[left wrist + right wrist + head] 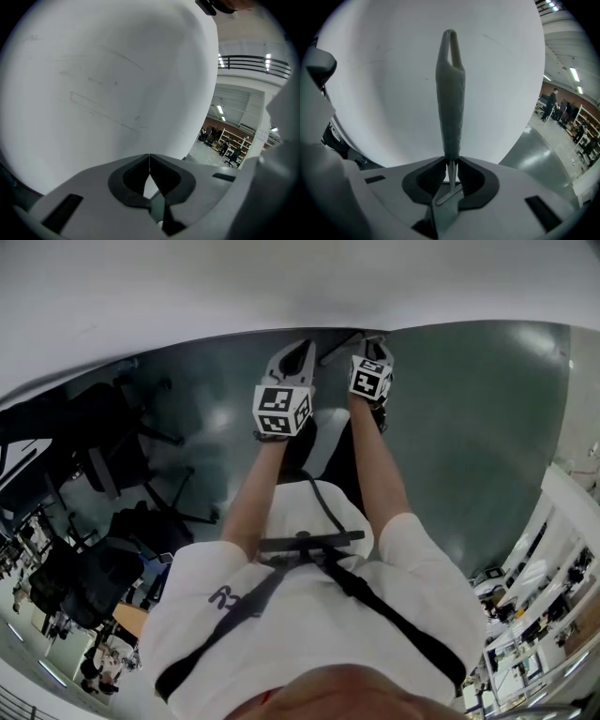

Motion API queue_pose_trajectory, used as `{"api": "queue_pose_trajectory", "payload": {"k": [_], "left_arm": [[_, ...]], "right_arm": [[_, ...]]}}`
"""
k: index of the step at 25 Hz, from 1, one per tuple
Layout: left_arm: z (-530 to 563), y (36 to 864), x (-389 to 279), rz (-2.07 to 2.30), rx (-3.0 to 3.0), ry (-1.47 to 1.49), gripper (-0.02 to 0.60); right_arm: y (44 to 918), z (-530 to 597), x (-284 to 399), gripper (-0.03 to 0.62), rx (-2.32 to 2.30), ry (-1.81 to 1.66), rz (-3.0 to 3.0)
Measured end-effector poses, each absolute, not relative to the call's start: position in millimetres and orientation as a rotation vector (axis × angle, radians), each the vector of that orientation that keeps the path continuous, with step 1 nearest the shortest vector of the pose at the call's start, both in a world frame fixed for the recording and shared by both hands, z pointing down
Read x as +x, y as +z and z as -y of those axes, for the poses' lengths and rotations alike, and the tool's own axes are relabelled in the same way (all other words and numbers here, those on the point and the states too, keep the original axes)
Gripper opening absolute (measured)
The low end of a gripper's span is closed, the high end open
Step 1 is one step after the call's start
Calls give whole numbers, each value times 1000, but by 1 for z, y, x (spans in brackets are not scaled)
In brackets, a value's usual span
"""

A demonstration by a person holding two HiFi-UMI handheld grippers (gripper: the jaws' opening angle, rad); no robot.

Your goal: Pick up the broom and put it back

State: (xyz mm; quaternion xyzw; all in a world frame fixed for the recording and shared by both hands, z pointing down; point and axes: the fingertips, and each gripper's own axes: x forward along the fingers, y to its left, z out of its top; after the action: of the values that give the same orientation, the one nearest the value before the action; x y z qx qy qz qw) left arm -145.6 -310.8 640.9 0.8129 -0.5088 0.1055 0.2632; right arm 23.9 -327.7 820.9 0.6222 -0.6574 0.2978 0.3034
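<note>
In the right gripper view, the broom handle (451,103) is pale grey with a hanging loop at its tip. It stands straight up out of my right gripper (451,169), whose pads are shut on the handle's thin lower part. My left gripper (149,160) is shut, its tips touch and nothing is between them. In the head view both grippers point at the foot of the white wall, the left gripper (298,357) beside the right gripper (375,341). The broom's head is hidden.
A white wall (281,287) fills the space ahead, with a dark grey floor (469,427) below it. Black office chairs (112,446) stand at the left. Far shelves and people (225,140) show past the wall's edge.
</note>
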Motion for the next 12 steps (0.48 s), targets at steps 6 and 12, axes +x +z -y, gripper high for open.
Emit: {"api": "queue_pose_trajectory", "payload": {"k": [6, 12], "left_arm": [[313, 646, -148, 1384, 2187, 292, 12], [313, 650, -144, 1383, 2175, 289, 12]], "right_arm": [[816, 367, 29, 78, 1642, 749, 1792], [818, 386, 33, 78, 1610, 733, 1819]]}}
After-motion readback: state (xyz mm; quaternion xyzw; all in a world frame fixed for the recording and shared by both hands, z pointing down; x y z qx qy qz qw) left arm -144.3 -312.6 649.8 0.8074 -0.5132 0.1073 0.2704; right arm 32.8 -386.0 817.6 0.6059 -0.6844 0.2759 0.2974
